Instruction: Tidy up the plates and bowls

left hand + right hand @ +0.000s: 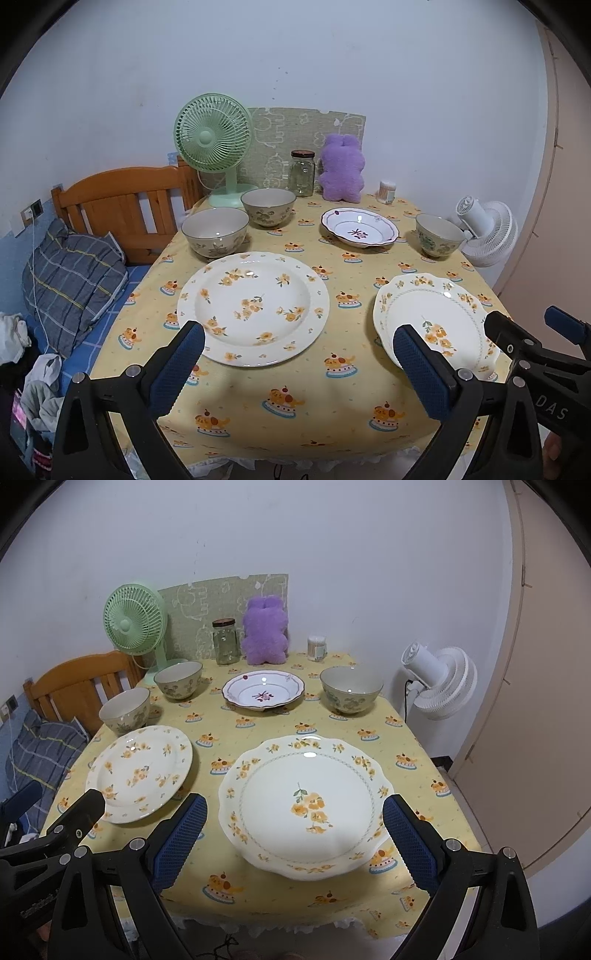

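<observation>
Blue-padded jaws up front, both pairs spread wide and holding nothing. Left gripper [297, 363] hanging over the near edge of the surface [317, 402], framing the big flowered plate [253, 307]. Right gripper [294, 836] likewise empty, framing the scalloped plate [306, 805] just past its pads [180, 835]. Neither pair touching any dish.

Outward from there: both flowered plates side by side in the near row, apart from each other, flat on the yellow cloth. Behind the big flowered plate, two patterned bowls close together, the nearer bowl [215, 232] just beside the plate's far rim, the farther bowl [268, 206] behind it and to the right. At mid-surface, farther back, a purple-trimmed dish [359, 231] standing alone. Off to the right, well apart from the other two, a third bowl [439, 235].

Along the wall: green fan [214, 144], glass jar [303, 172], purple plush toy [341, 168], small tub of cotton swabs [386, 191]. White fan [485, 232] beyond the right edge; bed and wooden headboard [122, 206] at left.

Progress, judging by the layout: nothing stacked yet. All three plates and all three bowls single and upright. Likely left to do: nest the bowls, pile the plates, largest lowest. Whole job ahead.
</observation>
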